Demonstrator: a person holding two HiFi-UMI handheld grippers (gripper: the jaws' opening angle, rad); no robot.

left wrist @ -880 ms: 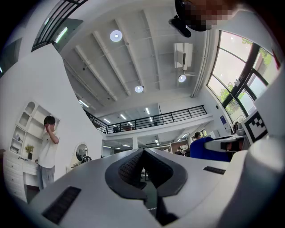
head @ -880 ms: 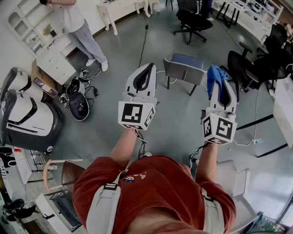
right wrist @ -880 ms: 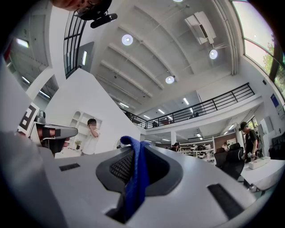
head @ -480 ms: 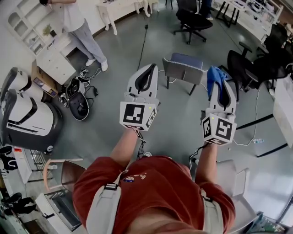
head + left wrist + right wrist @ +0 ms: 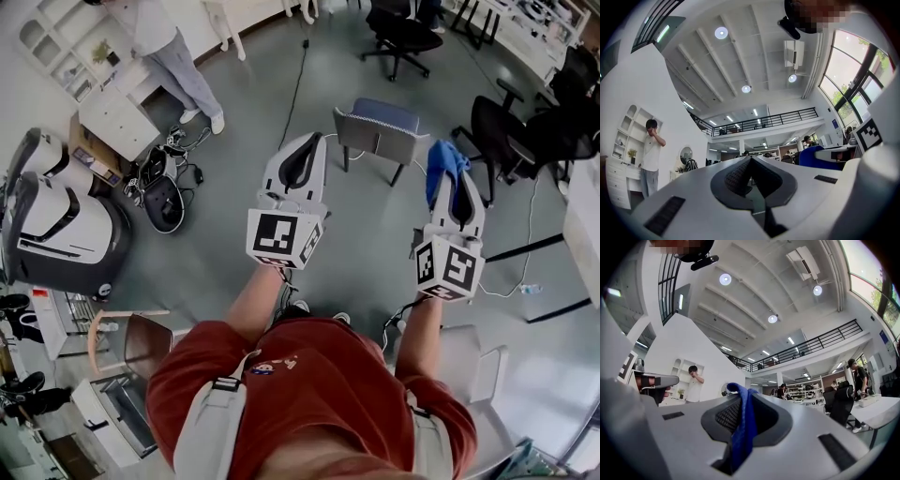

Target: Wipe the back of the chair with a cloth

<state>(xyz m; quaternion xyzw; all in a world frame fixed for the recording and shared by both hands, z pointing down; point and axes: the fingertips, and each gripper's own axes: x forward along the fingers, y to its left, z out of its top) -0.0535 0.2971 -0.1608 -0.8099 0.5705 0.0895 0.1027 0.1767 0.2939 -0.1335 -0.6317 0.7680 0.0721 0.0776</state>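
A grey chair with a blue seat stands on the floor ahead, its back turned toward me. A blue cloth hangs from the tips of my right gripper, which is shut on it. In the right gripper view the cloth drapes down between the closed jaws of the right gripper. My left gripper is held up beside it and short of the chair. It is shut with nothing in it, and the left gripper shows its jaws meeting at the tip.
Black office chairs stand beyond and to the right of the grey chair. A large white machine and a white cabinet are at the left, with a person standing there. Cables cross the floor. A wooden chair is near my left side.
The head view has shifted slightly, so the room sits a little differently in frame. Both grippers keep their pose, and the cloth stays in the right one.
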